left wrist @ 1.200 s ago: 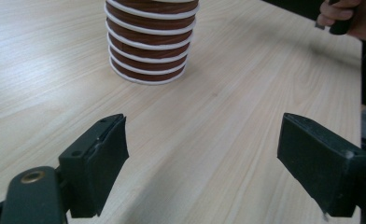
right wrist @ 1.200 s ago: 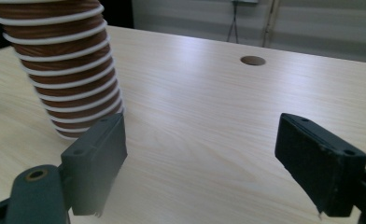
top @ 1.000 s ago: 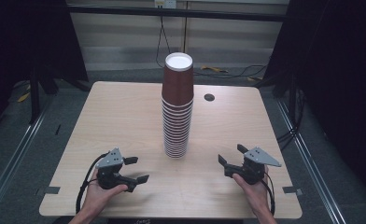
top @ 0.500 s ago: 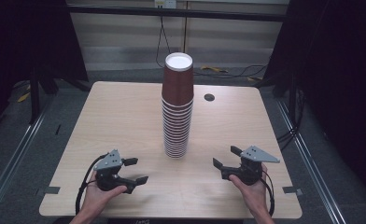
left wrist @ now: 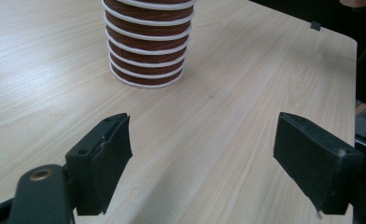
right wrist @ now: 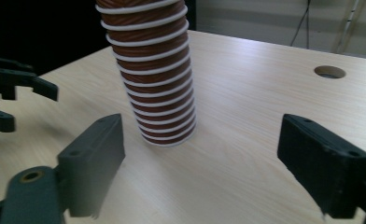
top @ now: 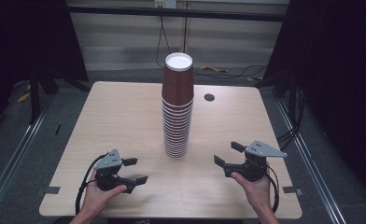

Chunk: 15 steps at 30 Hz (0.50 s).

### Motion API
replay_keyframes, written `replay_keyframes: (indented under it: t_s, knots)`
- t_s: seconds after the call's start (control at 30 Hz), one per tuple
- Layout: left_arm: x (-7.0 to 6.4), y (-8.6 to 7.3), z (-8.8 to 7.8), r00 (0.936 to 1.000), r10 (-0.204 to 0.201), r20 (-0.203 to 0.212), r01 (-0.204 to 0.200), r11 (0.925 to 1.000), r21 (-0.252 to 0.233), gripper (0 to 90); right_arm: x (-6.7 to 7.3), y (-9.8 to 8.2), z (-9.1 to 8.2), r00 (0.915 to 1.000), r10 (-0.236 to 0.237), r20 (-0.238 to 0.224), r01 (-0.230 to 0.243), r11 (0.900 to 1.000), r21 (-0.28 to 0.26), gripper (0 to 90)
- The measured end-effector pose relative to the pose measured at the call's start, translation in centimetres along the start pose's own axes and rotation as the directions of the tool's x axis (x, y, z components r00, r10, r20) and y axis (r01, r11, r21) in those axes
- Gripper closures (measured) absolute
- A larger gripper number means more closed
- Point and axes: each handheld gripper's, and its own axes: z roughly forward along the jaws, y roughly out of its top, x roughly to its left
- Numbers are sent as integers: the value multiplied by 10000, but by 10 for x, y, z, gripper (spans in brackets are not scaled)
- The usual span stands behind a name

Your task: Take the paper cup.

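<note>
Item: stack of paper cups (top: 177,108), brown with white rolled rims, nested upside down, standing upright at mid-table between the two grippers. Top cup (top: 178,77) showing its white base upward, its side wall bare above the rim bands. Lower rims packed close, seen as white rings in the left gripper view (left wrist: 146,44) and the right gripper view (right wrist: 154,81).

Handling, as a judgement: very light; thin walls, easily dented by a hard squeeze; tall and narrow, so likely to topple at a sideways push high up. Ribbed-looking paper surface, probably not slippery. Best hold: top cup's bare side wall, gently, for lifting one off; lower rim bands stiffer, suited to steadying the column.

Contents: nothing visible inside, every mouth turned down; cup count not legible.

Support: wooden table (top: 116,116), light grain, with a small round hole (top: 209,97) near the far edge, right of the stack.

Tools: left gripper (top: 135,171), near-left of the stack, jaws spread wide, holding nothing, low over the table. Right gripper (top: 228,154), near-right of the stack, jaws likewise spread wide and empty, pointed toward the stack's base. Both apart from the stack.
</note>
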Motion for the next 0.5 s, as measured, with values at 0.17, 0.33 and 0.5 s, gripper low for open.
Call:
replay_keyframes:
  t_s: [0.17,0.33,0.5]
  knots:
    - [-1,0,1,10000,5,96,-4,10000,-14,188,1,7,-2,9993,-74,-363,78,9999,113,224]
    - [-2,0,1,9999,16,157,-15,10000,-77,189,3,19,-1,9976,-224,-662,228,9997,55,242]
    - [-1,1,-1,9998,79,180,-78,9999,-102,187,3,27,1,9962,-320,-806,316,9995,-67,241]
